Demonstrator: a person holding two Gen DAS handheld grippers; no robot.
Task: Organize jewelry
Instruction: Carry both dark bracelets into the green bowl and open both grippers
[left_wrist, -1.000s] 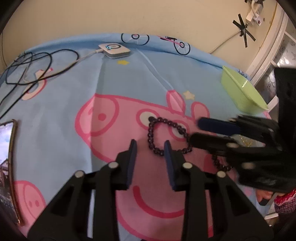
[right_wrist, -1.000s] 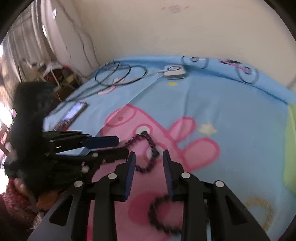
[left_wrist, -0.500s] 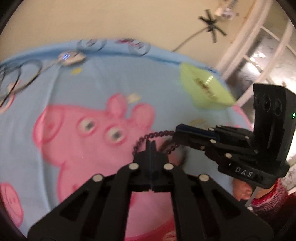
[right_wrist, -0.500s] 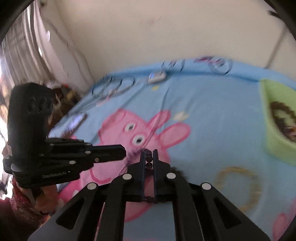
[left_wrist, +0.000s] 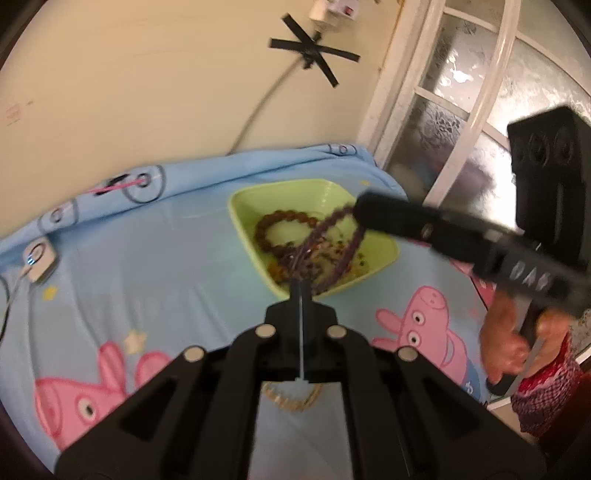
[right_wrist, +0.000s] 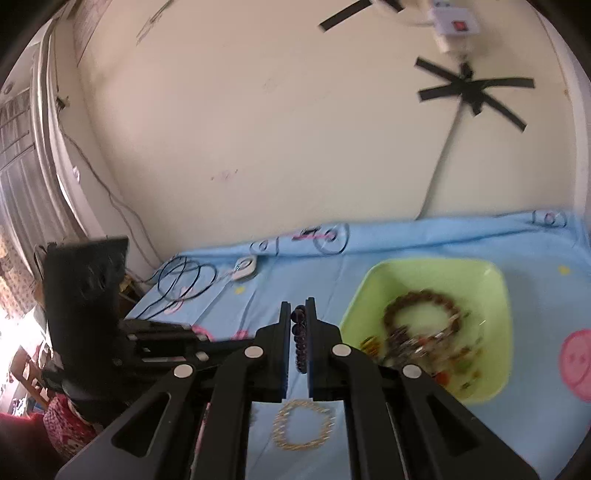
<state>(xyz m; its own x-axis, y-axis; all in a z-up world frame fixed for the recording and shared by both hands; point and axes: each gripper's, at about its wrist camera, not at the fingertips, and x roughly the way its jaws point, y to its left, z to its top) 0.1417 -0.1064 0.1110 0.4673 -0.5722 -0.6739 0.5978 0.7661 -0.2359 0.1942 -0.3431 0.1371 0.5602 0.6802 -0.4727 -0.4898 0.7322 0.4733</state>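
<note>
Left wrist view shows the left gripper (left_wrist: 301, 286) with its fingers pressed together on one end of a dark purple bead strand (left_wrist: 334, 236), which stretches from those fingertips up to the right gripper (left_wrist: 364, 206). The strand hangs over the green bowl (left_wrist: 243, 206) lying just ahead of the left fingers. Inside the bowl rests a brown bead bracelet (left_wrist: 282, 230) with other small pieces, blurred too much to name. Below the left fingers, close to the camera, a gold chain bracelet (left_wrist: 291, 398) lies on the blue cartoon-print sheet (left_wrist: 147, 277).

Right wrist view shows the right gripper (right_wrist: 299, 312) with its fingers clamped on the purple beads (right_wrist: 300, 343), which run in a line between them. The green bowl (right_wrist: 495, 295) sits ahead and to the right of these fingers, and the gold chain (right_wrist: 303, 424) lies beneath them on the sheet (right_wrist: 406, 240). The left gripper's body (right_wrist: 110, 325) appears to the left of the fingers; its tips seem hidden behind the right gripper. A small white device (right_wrist: 245, 267) with a cable rests farther ahead on the sheet.
</note>
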